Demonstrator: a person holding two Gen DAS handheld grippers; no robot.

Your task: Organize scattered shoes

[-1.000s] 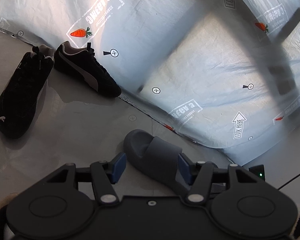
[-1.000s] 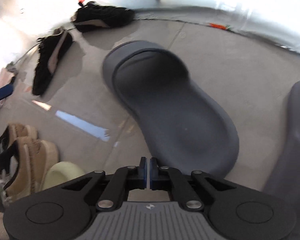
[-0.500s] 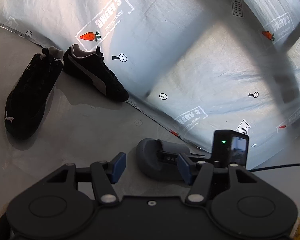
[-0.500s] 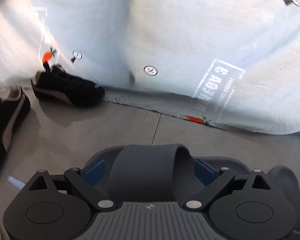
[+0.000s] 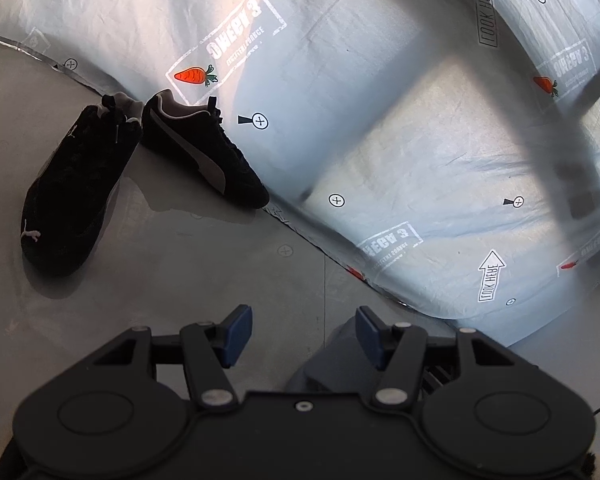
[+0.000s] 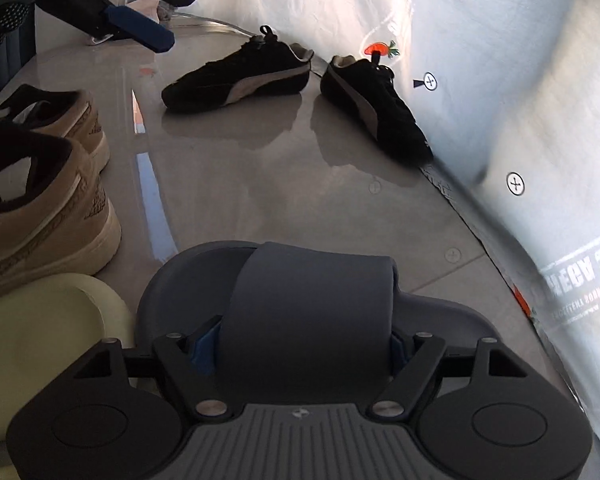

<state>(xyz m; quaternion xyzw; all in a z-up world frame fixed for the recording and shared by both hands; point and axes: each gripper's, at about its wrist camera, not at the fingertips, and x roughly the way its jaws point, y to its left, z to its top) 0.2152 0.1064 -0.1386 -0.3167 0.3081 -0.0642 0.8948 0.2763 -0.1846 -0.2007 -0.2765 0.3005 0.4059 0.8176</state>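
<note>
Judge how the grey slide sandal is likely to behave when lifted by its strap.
The grey slide sandal looks moulded from thick foam, so probably light. Its broad strap may flex under the right tool. The flat sole suggests it won't roll.

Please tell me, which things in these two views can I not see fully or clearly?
- Right wrist view: grey slide heel, under the right gripper, whose jaws have just been closing with the strap between them.
- Right wrist view: yellow slide, cut by the left edge.
- Left wrist view: grey shoe, mostly behind the left gripper.
- Left wrist view: dark bar, too blurred to name.
</note>
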